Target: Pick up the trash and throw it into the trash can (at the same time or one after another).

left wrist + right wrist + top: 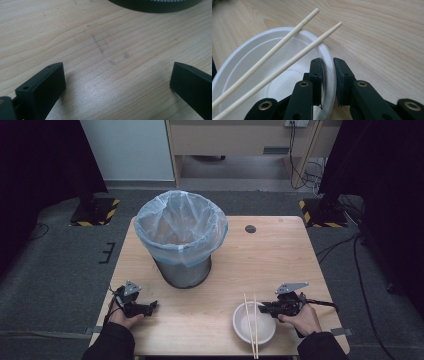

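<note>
White bowl [254, 324] near the front edge of the wooden table [280, 260], toward its right side; two pale chopsticks [251, 325] lie side by side across the bowl's rim, running front to back, their far tips projecting past the rim. In the right gripper view the right gripper [327, 75] straddles the bowl's rim [331, 75], one jaw inside the bowl and one outside, the jaws drawn in close on the thin wall; in the high view this gripper [262, 307] reaches the bowl from the right, held in the person's right hand [301, 320]. Left gripper [152, 305] near the table's front left corner, held in the left hand [125, 319], well apart from the bowl; in the left gripper view its jaws stand wide apart over bare wood, holding nothing. Metal bin [182, 240] lined with a translucent bluish bag [150, 227] stands behind, left of centre; its dark base [155, 5] appears beyond the left jaws.
</note>
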`<action>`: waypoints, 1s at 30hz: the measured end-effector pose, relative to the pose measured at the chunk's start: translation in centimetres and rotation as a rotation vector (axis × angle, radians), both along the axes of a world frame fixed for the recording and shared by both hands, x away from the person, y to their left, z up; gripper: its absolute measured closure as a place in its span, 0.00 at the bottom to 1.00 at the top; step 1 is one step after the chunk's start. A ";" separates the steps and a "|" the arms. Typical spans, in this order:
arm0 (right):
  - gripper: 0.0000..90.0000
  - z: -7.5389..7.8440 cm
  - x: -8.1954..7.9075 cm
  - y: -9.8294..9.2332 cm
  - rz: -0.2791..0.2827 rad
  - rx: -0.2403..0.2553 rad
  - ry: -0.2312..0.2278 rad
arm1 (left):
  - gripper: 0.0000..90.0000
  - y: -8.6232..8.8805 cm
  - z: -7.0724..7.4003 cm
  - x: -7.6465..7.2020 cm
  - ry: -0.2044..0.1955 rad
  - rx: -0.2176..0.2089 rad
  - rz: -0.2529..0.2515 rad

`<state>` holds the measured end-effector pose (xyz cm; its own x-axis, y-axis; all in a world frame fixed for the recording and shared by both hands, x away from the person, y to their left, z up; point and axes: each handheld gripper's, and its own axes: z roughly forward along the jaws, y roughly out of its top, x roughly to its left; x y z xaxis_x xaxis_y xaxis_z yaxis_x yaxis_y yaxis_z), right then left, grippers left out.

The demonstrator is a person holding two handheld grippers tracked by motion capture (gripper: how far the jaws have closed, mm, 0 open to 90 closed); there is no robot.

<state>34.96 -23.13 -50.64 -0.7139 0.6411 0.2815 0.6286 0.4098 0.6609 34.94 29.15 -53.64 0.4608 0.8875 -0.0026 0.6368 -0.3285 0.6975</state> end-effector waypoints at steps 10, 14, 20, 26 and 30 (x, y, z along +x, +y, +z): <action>0.89 0.3 1.0 -0.3 -0.031 0.016 -0.036 | 0.00 0.0 0.0 0.0 0.000 0.000 0.000; 0.89 0.2 1.6 -0.4 -0.063 0.021 -0.054 | 0.00 0.0 0.0 0.0 0.000 0.000 0.000; 0.90 0.3 2.8 -0.7 -0.095 0.031 -0.096 | 0.00 0.0 0.0 0.0 0.000 0.000 0.000; 0.89 0.3 4.1 -0.8 -0.109 0.043 -0.102 | 0.00 0.0 0.0 0.0 0.000 0.000 0.000; 0.89 0.1 5.4 -0.8 -0.108 0.035 -0.112 | 0.00 0.0 0.0 0.0 0.000 -0.001 -0.001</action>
<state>40.34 -23.97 -50.56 -0.6698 0.7068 0.2277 0.5895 0.3197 0.7418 34.94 29.16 -53.64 0.4612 0.8873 -0.0033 0.6368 -0.3285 0.6975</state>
